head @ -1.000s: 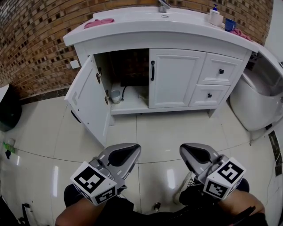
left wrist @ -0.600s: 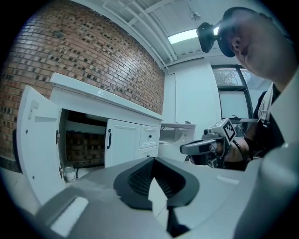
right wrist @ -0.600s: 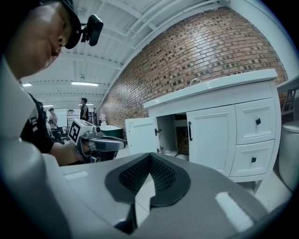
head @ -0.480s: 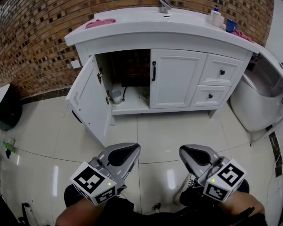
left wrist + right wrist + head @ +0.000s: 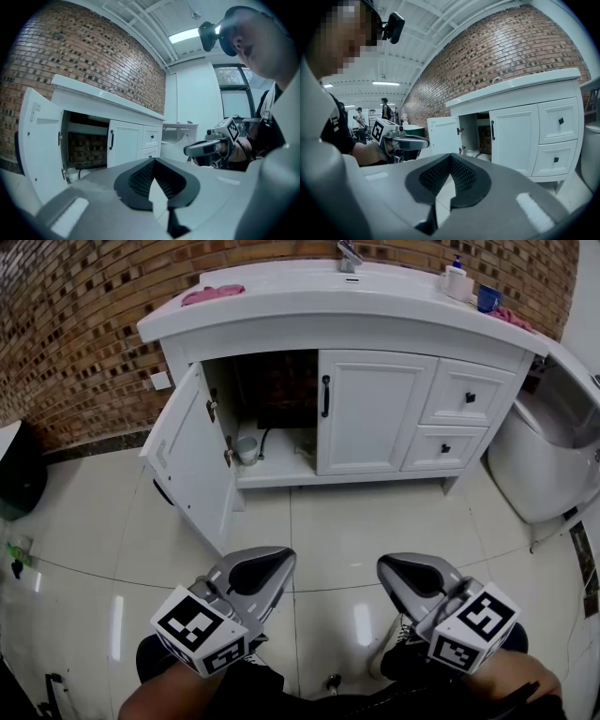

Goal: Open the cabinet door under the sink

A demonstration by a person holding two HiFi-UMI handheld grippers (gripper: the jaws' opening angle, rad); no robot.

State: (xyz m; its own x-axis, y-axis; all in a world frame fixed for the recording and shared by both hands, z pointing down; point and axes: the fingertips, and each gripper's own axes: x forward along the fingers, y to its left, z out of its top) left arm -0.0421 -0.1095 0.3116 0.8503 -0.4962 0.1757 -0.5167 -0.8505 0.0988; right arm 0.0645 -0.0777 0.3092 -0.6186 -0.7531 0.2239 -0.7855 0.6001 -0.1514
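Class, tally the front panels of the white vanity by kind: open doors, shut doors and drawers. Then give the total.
Open cabinet door: 1
Shut cabinet door: 1
Drawers: 2
Total: 4

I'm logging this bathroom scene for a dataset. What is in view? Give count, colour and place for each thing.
cabinet: 1, white, against the brick wall
left door: 1, white, swung open
right door: 1, white, shut, black handle
drawers: 2, white, right of the doors
cloths: 2, pink, both countertop ends
cup: 1, blue, countertop right
bottle: 1, white, beside the cup
container: 1, grey, inside the open compartment
left gripper: 1, grey, jaws together, empty
right gripper: 1, grey, jaws together, empty
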